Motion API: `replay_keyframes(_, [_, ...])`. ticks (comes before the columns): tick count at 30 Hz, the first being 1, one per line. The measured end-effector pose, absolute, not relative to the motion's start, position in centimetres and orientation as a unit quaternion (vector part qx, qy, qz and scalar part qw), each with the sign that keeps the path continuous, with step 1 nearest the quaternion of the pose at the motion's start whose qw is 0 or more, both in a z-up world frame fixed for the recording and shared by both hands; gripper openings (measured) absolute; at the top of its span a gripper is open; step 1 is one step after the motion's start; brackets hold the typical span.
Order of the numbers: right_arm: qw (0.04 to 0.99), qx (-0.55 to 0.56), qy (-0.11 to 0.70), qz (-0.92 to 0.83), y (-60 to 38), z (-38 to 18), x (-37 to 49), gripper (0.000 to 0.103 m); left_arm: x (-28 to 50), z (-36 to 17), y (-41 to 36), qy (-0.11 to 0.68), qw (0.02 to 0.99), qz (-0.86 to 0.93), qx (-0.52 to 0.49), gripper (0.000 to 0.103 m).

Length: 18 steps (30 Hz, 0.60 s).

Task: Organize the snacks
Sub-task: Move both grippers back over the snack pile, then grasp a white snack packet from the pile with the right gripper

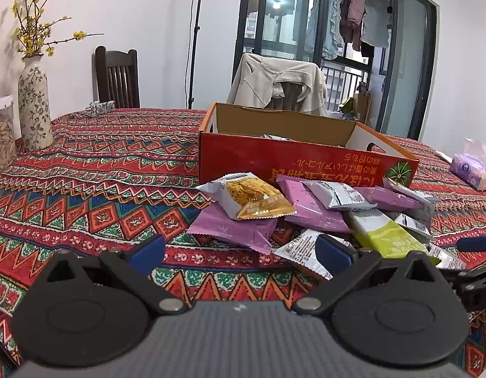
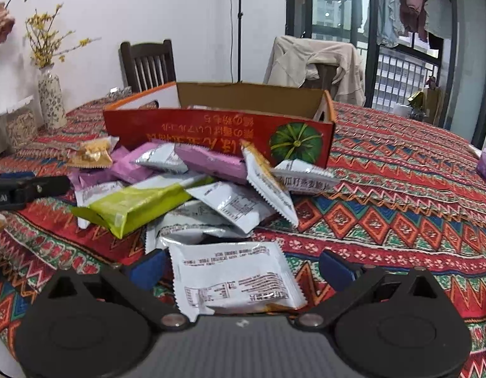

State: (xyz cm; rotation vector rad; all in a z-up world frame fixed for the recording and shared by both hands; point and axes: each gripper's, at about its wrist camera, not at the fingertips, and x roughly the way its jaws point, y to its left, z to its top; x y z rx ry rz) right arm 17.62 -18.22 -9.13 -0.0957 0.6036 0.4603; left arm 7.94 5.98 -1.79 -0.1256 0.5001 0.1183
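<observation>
A heap of snack packets lies on the patterned tablecloth in front of an open orange cardboard box. The heap holds purple packets, a green packet, an orange-and-white cracker packet and several silver ones. My left gripper is open at the heap's near left edge, gripping nothing. My right gripper is open, with a white-silver packet lying on the cloth between its blue fingers, which stand apart from it. The left gripper's tip shows at the left of the right wrist view.
A flowered vase and a jar of seeds stand at the table's far left. A purple tissue pack lies far right. Two chairs, one draped with a beige coat, stand behind the table.
</observation>
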Motion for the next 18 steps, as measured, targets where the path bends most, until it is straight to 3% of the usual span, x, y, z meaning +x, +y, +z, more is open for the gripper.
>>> replay_keyframes(8, [0.92, -0.043, 0.314, 0.228, -18.0, -9.5, 18.4, 0.1, 8.0, -1.8, 6.1, 0.252, 0.964, 0.059, -0.067, 0.103])
replay_keyframes(12, [0.928, -0.035, 0.3, 0.22, -18.3, -9.4, 17.9, 0.077, 8.1, -1.8, 6.0, 0.253, 0.963, 0.059, -0.068, 0.103])
replay_keyframes(17, [0.932, -0.034, 0.288, 0.216, -18.7, -9.3, 17.1, 0.058, 8.2, -1.8, 6.0, 0.256, 0.963, 0.059, -0.067, 0.103])
replay_keyframes(18, [0.933, -0.033, 0.287, 0.217, -18.8, -9.3, 17.0, 0.05, 8.2, -1.9, 6.0, 0.256, 0.963, 0.059, -0.067, 0.103])
